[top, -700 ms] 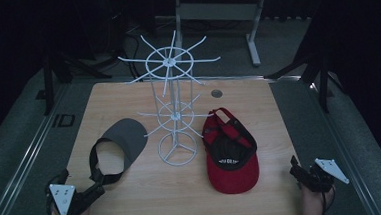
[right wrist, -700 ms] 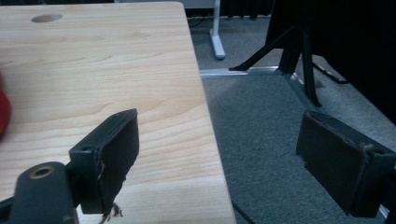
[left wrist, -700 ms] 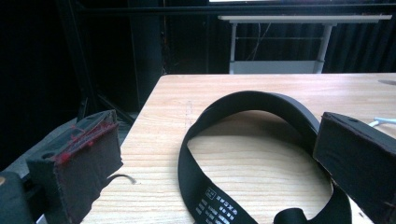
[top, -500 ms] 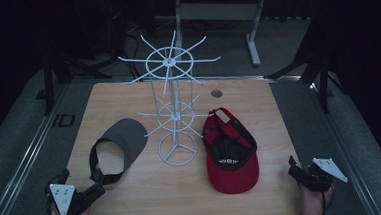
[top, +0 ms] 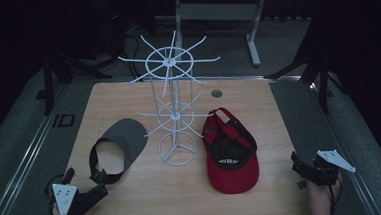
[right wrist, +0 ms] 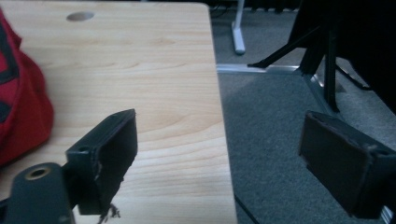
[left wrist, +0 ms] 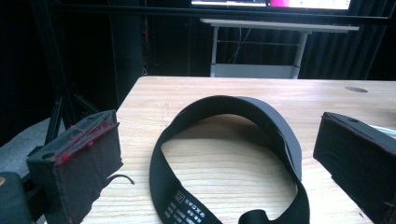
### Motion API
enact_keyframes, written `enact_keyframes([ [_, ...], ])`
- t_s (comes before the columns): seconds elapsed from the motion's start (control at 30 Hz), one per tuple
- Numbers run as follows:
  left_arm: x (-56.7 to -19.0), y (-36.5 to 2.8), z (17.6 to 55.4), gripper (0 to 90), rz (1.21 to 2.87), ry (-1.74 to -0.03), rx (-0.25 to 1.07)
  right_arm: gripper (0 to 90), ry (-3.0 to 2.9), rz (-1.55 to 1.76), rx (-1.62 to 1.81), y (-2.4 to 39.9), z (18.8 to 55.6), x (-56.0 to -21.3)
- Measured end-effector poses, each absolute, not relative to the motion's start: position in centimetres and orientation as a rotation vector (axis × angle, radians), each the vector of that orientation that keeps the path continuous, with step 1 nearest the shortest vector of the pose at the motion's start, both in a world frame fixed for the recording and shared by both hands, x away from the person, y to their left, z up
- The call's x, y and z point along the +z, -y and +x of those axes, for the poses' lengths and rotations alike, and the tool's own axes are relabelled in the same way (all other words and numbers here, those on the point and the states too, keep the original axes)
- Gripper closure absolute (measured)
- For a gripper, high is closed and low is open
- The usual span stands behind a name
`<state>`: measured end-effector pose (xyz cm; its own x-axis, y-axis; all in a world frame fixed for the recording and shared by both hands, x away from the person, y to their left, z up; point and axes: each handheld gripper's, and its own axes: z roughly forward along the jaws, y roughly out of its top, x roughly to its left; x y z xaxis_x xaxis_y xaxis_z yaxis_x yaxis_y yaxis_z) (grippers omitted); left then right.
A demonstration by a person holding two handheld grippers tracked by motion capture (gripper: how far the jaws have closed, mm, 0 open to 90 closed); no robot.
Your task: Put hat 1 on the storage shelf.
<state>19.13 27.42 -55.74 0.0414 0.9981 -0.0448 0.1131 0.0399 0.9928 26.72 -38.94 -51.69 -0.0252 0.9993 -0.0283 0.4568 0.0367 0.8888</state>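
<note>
Right now the left gripper (top: 99,191) sits at the near left corner of the table (top: 258,108), its jaws spread wide and nothing pinched between them. In the left gripper view those two black jaws frame the strap of the grey visor (left wrist: 224,154), which lies flat on the wood just ahead of them, apart from both pads. From the high view the grey visor (top: 118,147) rests to the left of the white wire display rack (top: 173,113), its brim pointing toward the far side and its black band looping back toward the left gripper. The right gripper (top: 299,164) is held at the near right edge of the table, also spread open and empty; in the right gripper view one jaw hangs over the wood and the other over the grey carpet (right wrist: 280,121) beyond the table's edge. The red cap (top: 231,157) lies to the right of the rack, close beside its round base, crown opening upward so the black lining and strap show, its brim toward the near edge. It sits between the rack and the right gripper, well apart from the latter. Behind the rack, a small round grommet hole (top: 216,93) shows in the tabletop, and farther back a white metal stand (top: 217,10) rises from the dark floor.
</note>
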Motion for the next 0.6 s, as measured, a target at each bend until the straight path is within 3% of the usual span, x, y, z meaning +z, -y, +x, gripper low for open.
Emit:
enact_keyframes([
  [0.6,-55.4,-26.7,19.1,1.2,1.309,-1.257,1.019,13.9,-1.711,1.492,0.992,36.7,29.3,-48.2],
])
